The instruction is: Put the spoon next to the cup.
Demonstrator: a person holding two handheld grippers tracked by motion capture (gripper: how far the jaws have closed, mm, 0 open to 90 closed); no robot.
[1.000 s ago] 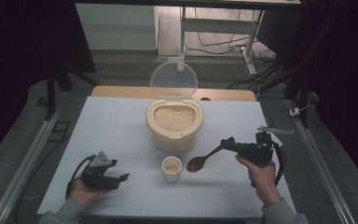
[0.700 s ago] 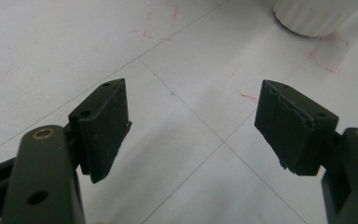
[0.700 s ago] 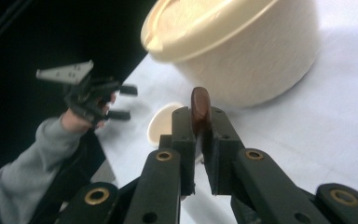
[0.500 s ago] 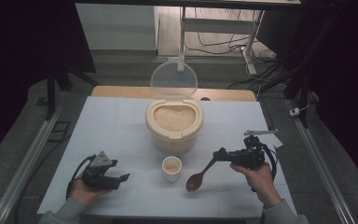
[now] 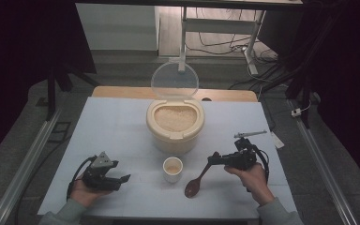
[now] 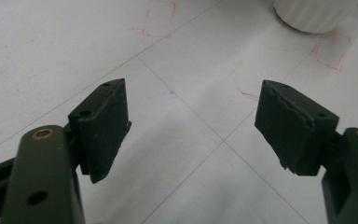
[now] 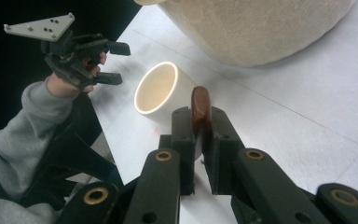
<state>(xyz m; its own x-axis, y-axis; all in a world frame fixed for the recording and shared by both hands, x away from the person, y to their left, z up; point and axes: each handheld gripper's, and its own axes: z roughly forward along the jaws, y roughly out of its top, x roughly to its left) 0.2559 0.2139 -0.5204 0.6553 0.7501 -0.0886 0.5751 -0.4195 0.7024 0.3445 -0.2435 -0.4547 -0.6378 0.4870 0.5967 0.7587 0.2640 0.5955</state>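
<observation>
Flanking the small cup (image 5: 173,169): right gripper (image 5: 214,159) clamping the wooden spoon (image 5: 194,184), left gripper (image 5: 122,179) agape.

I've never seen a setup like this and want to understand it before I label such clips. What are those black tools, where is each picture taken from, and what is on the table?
No robot here: a person holds a hand-held two-jaw gripper in each hand. The high view looks down on the white table from above the person's side. The other two pictures come from cameras riding on the grippers, looking along their black jaws.

On the table stands a cream rice container with its clear lid raised, and in front of it a small white cup.

The left gripper is open and empty. The right gripper is shut on the handle of a brown wooden spoon, whose bowl hangs low beside the cup.
</observation>
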